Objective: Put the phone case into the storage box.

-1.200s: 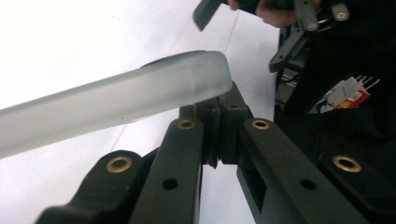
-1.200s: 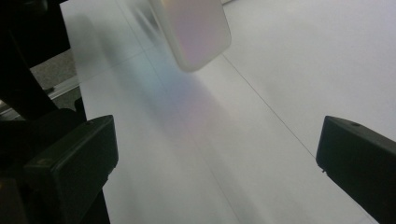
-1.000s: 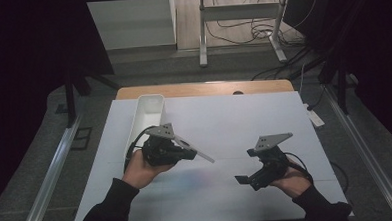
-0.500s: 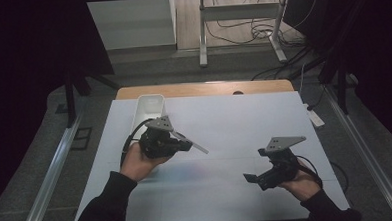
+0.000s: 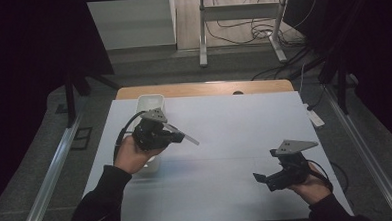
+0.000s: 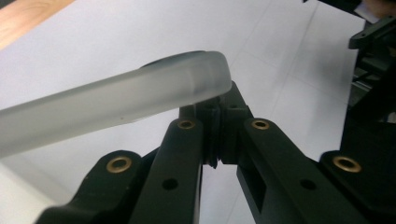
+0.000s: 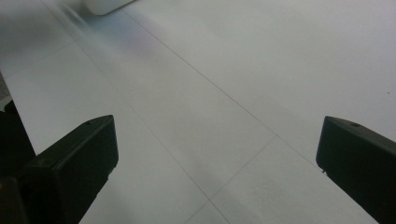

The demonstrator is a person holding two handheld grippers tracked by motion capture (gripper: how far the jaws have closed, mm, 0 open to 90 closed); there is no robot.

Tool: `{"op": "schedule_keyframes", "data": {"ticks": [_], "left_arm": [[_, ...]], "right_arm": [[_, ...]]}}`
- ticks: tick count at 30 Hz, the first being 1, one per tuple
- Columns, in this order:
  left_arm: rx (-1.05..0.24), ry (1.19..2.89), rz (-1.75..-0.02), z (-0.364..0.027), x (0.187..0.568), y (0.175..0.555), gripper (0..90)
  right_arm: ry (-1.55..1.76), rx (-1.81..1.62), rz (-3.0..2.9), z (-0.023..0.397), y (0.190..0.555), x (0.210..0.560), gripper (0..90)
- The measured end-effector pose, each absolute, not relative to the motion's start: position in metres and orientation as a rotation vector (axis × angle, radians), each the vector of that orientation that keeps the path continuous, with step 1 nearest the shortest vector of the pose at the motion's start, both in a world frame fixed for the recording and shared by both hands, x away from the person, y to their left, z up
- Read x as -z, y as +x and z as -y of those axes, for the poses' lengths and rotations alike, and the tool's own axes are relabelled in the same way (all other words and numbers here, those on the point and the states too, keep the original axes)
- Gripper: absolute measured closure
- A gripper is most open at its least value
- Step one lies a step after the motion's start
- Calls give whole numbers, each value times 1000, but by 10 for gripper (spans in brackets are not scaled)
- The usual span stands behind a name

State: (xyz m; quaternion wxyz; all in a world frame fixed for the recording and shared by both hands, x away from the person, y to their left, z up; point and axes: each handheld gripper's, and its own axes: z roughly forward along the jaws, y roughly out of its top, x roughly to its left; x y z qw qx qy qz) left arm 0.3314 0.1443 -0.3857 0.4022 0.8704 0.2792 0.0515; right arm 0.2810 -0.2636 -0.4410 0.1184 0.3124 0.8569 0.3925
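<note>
My left tool [image 5: 177, 136] is pinching a frosted plastic stick [image 6: 112, 100] near one end, so most of it juts out sideways above the tabletop [image 5: 235, 134], just beside the white bin [image 5: 150, 103]. My right tool [image 5: 267, 178] hangs low over the near right of the tabletop with its jaws spread wide and nothing between them. Since the grip sits so far off the stick's middle, I'd carry it slowly and keep the wrist level, so it doesn't pivot between the pads, and keep the right tool clear.
</note>
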Motion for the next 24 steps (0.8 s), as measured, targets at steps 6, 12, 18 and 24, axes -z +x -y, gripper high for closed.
{"op": "schedule_keyframes", "data": {"ticks": [6,12,18,24], "left_arm": [[-154,2210,-733,-150,381,335,880],[-169,2208,-763,-158,376,339,880],[-187,2201,-798,-167,373,341,880],[-202,2193,-837,-176,369,344,880]], "right_arm": [[935,-1150,-2490,270,279,442,0],[956,-1135,-2476,277,276,442,0],[982,-1130,-2459,284,275,444,0],[1006,-1123,-2446,291,275,447,0]]}}
